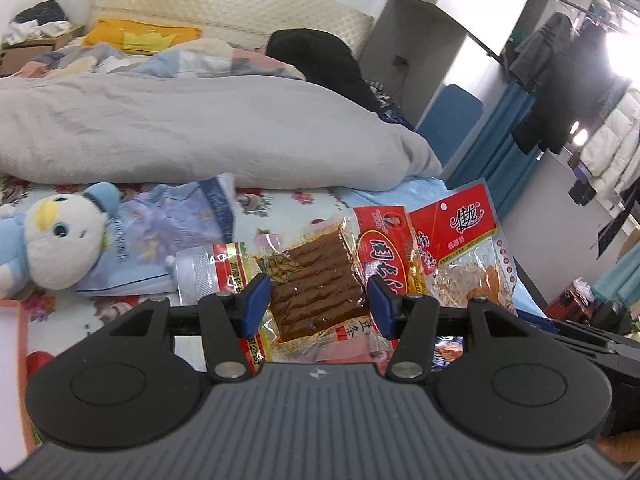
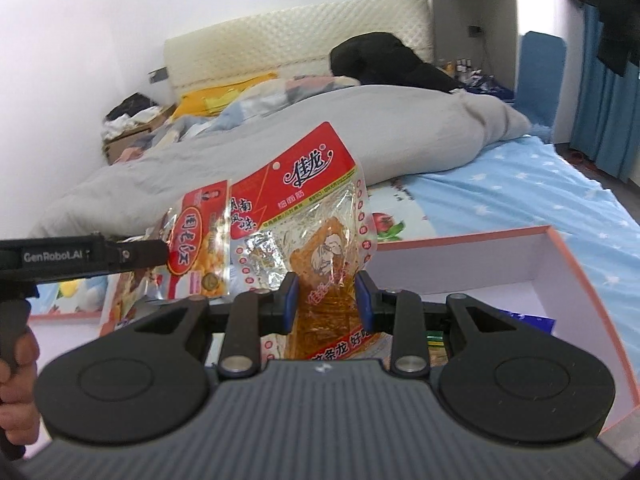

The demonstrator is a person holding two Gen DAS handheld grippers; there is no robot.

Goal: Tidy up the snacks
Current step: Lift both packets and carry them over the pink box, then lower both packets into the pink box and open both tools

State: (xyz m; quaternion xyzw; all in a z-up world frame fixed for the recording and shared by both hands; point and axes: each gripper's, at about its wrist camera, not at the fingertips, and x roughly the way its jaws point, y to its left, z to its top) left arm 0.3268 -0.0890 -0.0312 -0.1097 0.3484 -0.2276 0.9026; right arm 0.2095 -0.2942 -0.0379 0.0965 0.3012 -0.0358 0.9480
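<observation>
My left gripper (image 1: 318, 300) is shut on a clear pack of brown strips (image 1: 316, 276), held up above the bed. A striped red-and-green pack (image 1: 224, 268) and a red-labelled pack of yellow pieces (image 1: 380, 256) bunch against its sides; whether the pads also pinch them I cannot tell. My right gripper (image 2: 326, 300) is shut on a red-topped clear pack of orange strips (image 2: 320, 232), upright and lifted; the same pack (image 1: 460, 240) shows at the right of the left wrist view. In the right wrist view the left gripper (image 2: 158, 254) reaches in from the left beside the yellow-pieces pack (image 2: 198, 248).
A white box with a pink rim (image 2: 560, 248) lies on the bed under and right of the right gripper, with a few packs inside. A blue-and-white plush toy (image 1: 60, 240) lies at the left. A grey duvet (image 1: 200, 132) is heaped behind. A hand (image 2: 16, 380) grips the left handle.
</observation>
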